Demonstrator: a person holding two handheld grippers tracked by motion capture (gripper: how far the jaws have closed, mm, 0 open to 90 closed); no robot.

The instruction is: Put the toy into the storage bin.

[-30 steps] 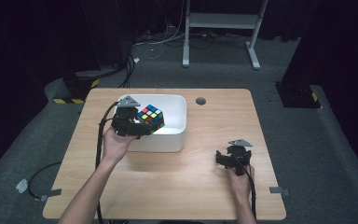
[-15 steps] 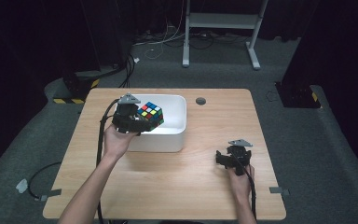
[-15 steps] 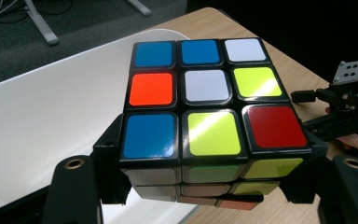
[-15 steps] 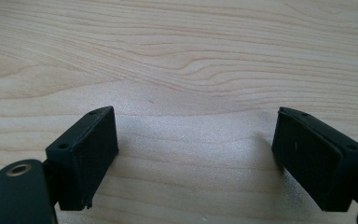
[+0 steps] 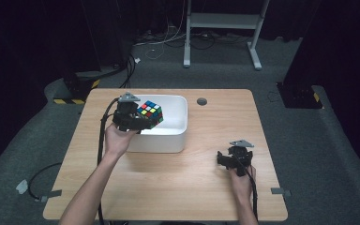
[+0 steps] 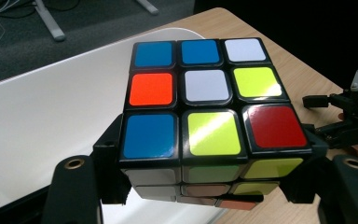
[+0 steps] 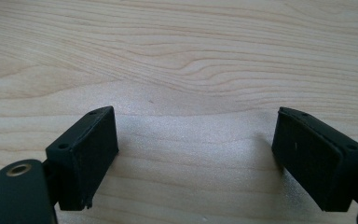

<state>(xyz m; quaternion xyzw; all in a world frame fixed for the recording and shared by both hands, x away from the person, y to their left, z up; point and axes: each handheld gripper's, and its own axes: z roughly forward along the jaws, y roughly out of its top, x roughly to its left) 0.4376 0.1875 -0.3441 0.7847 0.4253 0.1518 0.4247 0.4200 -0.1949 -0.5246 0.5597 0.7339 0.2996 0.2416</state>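
Left gripper [image 5: 143, 123] clamps puzzle cube [image 6: 209, 109] above white bin [image 5: 176, 124]; right gripper [image 7: 196, 158], jaws spread with nothing between, sits well apart on wooden table [image 5: 206, 187]; grey carpet [image 5: 323, 154], cables [image 5: 168, 40] behind

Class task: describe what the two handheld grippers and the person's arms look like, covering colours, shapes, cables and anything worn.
Both grippers are black. The left gripper and the right gripper each carry a grey three-cornered plate on top and trail a black cable. The right gripper's fingers are flat black rectangular blocks with small holes, with a brass-ringed hole showing below one. No sleeves show on the forearms.
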